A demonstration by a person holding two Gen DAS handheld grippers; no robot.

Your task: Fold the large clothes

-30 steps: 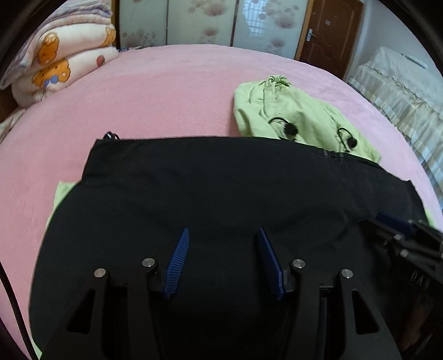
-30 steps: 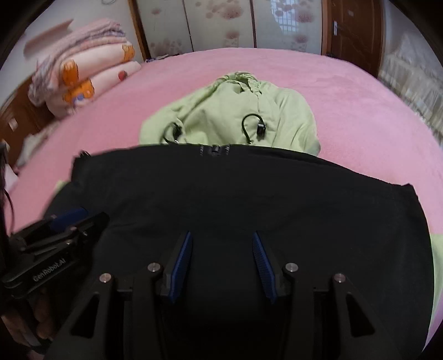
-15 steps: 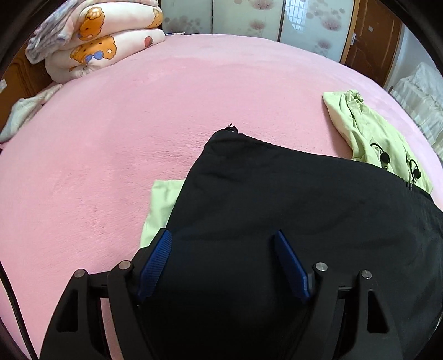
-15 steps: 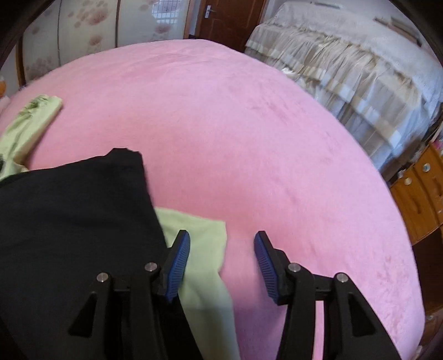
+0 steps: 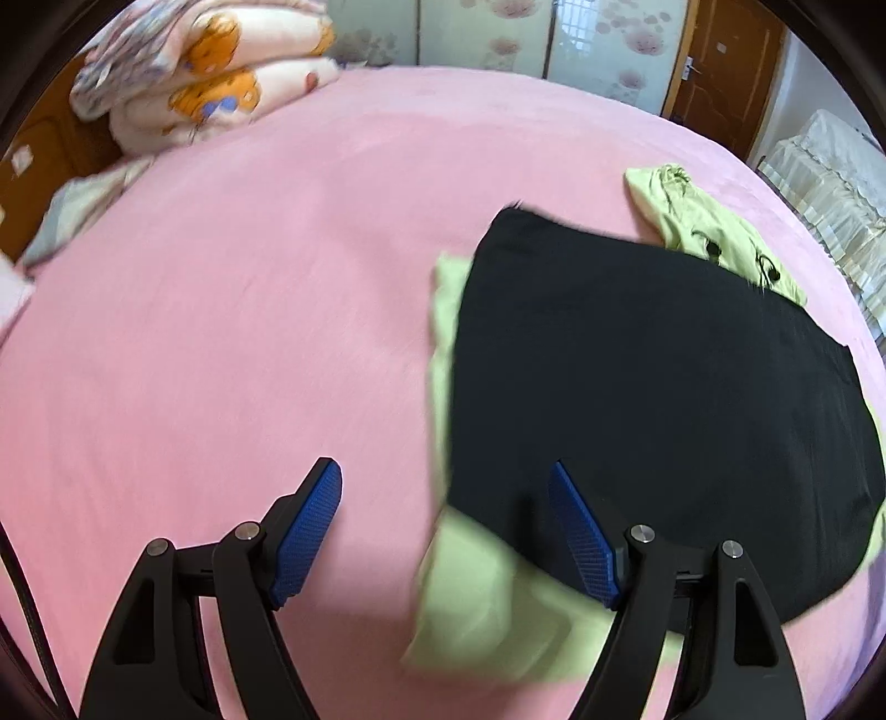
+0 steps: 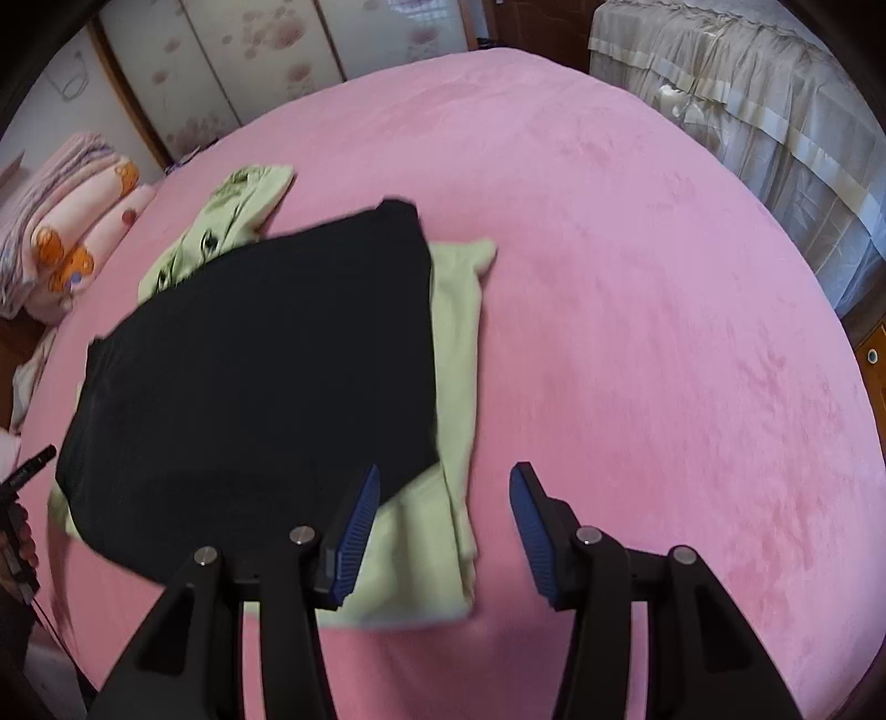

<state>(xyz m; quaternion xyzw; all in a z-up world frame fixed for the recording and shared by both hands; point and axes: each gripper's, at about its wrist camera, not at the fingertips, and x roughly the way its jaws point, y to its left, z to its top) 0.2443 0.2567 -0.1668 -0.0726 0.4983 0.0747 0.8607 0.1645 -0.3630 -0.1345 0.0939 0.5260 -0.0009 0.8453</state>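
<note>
A large jacket lies flat on the pink bed [image 5: 221,332]. Its black panel [image 5: 637,387] [image 6: 266,360] covers the light green body. The green hood [image 5: 703,221] [image 6: 232,210], with black cord toggles, sticks out at the far end. In the left wrist view, my left gripper [image 5: 446,476] hovers open over the jacket's left edge, above a green sleeve [image 5: 498,598]. In the right wrist view, my right gripper [image 6: 447,473] is open above the other green sleeve [image 6: 451,387] at the right edge. Neither gripper has cloth between its pads.
Folded bear-print quilts [image 5: 210,94] [image 6: 72,238] are stacked at the bed's far left corner. Sliding wardrobe doors [image 5: 498,39] and a brown door [image 5: 720,66] stand behind. A second bed with a beige cover [image 6: 747,111] stands to the right. A hand [image 6: 19,531] shows at the right wrist view's left edge.
Both grippers have moved apart from above the middle of the black panel, the left to its left edge and the right to its right edge. The left jaws have widened.
</note>
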